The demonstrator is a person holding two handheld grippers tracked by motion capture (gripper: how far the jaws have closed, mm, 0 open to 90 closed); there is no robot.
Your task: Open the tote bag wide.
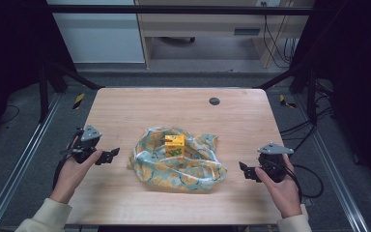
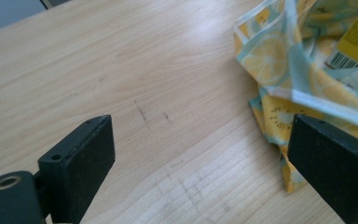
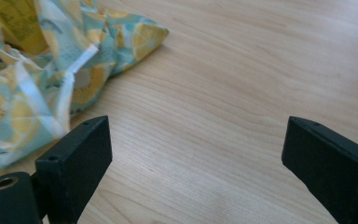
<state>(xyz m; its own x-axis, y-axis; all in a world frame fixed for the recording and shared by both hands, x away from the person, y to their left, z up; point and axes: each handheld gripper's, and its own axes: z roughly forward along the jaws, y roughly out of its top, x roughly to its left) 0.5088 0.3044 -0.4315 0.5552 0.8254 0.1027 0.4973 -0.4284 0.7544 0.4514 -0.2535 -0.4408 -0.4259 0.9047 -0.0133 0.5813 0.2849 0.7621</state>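
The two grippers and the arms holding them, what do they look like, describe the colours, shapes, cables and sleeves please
Both the left gripper and the right gripper are black, each topped by a grey three-cornered plate. Their jaws are flat, blocky black slabs with small screw holes, seen close in the gripper views. A black cable trails from each. The person wears light, cream-coloured sleeves with ribbed cuffs.

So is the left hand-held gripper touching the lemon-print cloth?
Apart: the high view shows bare table between the left hand-held gripper and the lemon-print cloth.
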